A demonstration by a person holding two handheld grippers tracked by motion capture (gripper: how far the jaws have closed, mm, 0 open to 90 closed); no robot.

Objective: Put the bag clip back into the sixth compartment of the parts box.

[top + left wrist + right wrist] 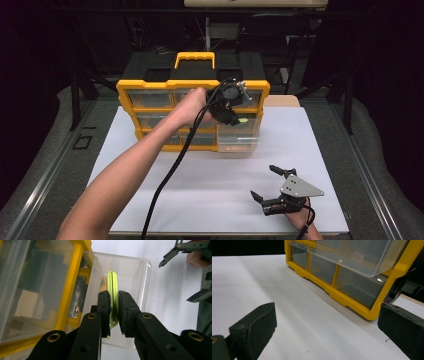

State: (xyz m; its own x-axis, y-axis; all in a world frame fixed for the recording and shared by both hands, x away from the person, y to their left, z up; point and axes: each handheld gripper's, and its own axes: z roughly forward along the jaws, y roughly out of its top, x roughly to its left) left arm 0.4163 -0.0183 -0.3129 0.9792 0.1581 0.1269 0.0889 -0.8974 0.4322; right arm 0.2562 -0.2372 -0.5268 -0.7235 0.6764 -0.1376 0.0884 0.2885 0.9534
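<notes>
1. The left gripper (114,312) squeezes a thin green clip (113,292) right above the pulled-out clear drawer (140,282).
2. The right gripper (272,182) rests wide open on the white desk (210,190), holding nothing.

Dark room, grey floor (45,165), black chair (272,35) behind.

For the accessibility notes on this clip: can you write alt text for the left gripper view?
The left hand-held gripper pinches a thin lime-green clip upright between its black pads, over a clear plastic drawer pulled out of a yellow-framed organizer. At the upper right, the right hand-held gripper waits with jaws apart above the white table.
</notes>
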